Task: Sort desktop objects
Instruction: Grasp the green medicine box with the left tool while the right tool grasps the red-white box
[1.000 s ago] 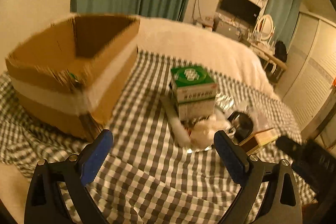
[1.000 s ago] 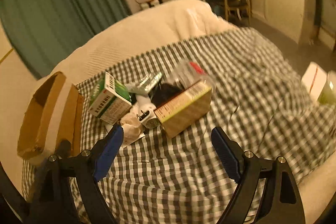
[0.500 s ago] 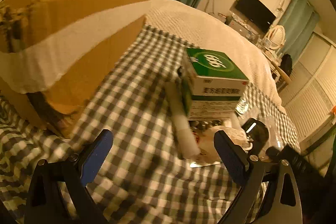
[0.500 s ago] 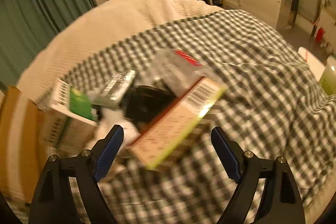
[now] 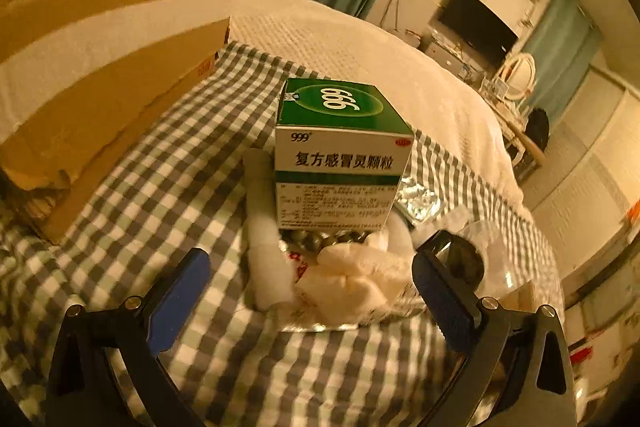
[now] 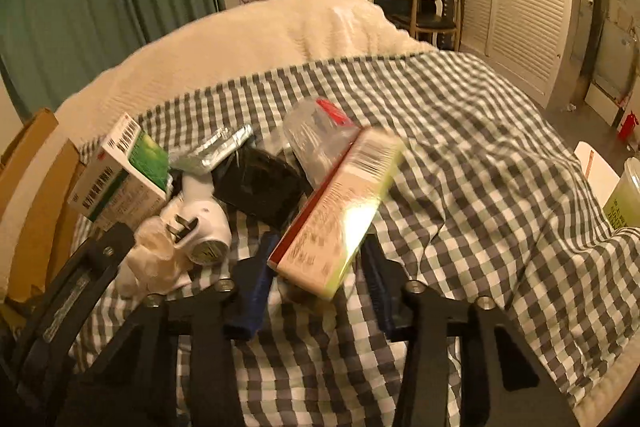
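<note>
Right gripper (image 6: 316, 279): jaws just closed, grasping the tan box (image 6: 338, 211).
Left gripper (image 5: 310, 293): released, facing green box (image 5: 340, 155).
Open room: checked bedspread (image 6: 500, 187), 3 o'clock.
Edge: cardboard box (image 5: 100, 75), 10 o'clock.

Dim warm amber light, fisheye edge warp, glare on box (image 6: 340, 211)

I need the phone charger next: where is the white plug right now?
In the right wrist view the white plug lies left of centre on the checked cloth, between the green medicine box and a black item.
</note>
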`<state>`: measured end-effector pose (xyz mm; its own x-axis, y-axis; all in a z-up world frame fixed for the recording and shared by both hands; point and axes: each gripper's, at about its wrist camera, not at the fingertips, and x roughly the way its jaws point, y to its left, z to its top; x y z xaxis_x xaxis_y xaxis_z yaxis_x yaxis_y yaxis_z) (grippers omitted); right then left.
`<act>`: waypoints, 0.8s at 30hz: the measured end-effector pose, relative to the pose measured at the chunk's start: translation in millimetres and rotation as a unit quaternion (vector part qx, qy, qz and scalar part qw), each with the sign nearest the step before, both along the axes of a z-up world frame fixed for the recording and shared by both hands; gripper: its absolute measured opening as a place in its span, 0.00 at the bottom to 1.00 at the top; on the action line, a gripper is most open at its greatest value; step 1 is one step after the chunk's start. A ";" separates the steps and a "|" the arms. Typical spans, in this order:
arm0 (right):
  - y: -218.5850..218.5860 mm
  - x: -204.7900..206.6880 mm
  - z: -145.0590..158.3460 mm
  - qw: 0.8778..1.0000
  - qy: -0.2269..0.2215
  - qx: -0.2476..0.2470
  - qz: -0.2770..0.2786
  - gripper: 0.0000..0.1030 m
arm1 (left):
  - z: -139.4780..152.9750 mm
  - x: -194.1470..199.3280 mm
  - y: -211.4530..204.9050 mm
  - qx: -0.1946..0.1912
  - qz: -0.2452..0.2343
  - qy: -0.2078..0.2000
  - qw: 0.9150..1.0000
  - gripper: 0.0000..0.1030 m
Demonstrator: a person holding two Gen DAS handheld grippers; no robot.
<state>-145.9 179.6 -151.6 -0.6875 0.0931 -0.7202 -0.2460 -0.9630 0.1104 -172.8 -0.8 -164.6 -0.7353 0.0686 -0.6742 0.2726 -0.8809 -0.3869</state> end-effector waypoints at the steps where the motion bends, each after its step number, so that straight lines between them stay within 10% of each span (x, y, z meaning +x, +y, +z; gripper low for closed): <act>1: -1.1 -0.6 2.3 1.000 0.003 0.000 0.001 0.37 | 0.3 -6.1 0.7 0.002 0.002 -0.004 1.000 1.00; 16: -5.7 -20.7 43.4 0.997 0.075 0.021 0.023 0.28 | -7.3 -66.6 -16.0 0.020 0.018 -0.005 1.000 1.00; 19: -8.8 -20.9 42.5 0.996 0.075 0.031 0.028 0.28 | -4.9 -72.2 -13.8 0.017 -0.003 -0.007 1.000 0.78; 24: -7.3 -21.5 42.8 0.997 0.069 0.029 0.034 0.28 | 15.5 -55.8 -6.8 -0.018 -0.027 0.019 0.999 0.77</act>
